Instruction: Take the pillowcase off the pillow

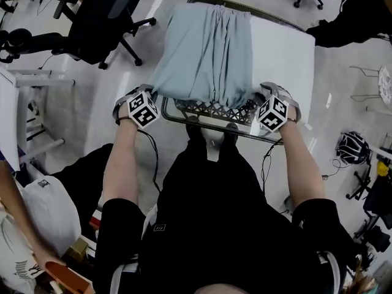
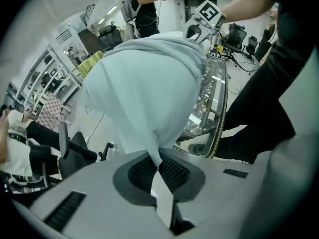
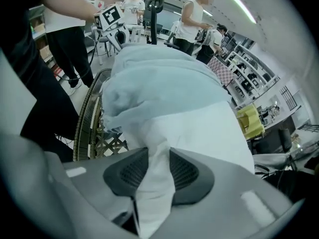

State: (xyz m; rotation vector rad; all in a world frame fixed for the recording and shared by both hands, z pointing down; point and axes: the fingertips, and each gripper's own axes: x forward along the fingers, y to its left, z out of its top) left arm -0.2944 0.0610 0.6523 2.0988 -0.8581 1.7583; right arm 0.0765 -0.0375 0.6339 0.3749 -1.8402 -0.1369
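A small table [image 1: 184, 119] with a glass top and a metal lattice rim stands on a pale grey floor [image 1: 343, 78], right in front of a person dressed in black. A black office chair [image 1: 101, 17] sits to the left beyond it, and a white rack [image 1: 27, 78] stands at the far left. The right gripper view shows other people [image 3: 194, 19] standing further back among shelves. A white pillow [image 1: 282, 60] lies across the table. A pale blue-grey pillowcase [image 1: 205, 54] covers its left and middle part in long folds, leaving the right side bare. The left gripper [image 2: 158, 164] is at the near left corner, its jaws closed tight on a thin pinch of the pillowcase. The right gripper [image 3: 153, 166] is at the near right corner, its jaws clamped on a thick fold of the white pillow just below the bunched edge of the pillowcase.
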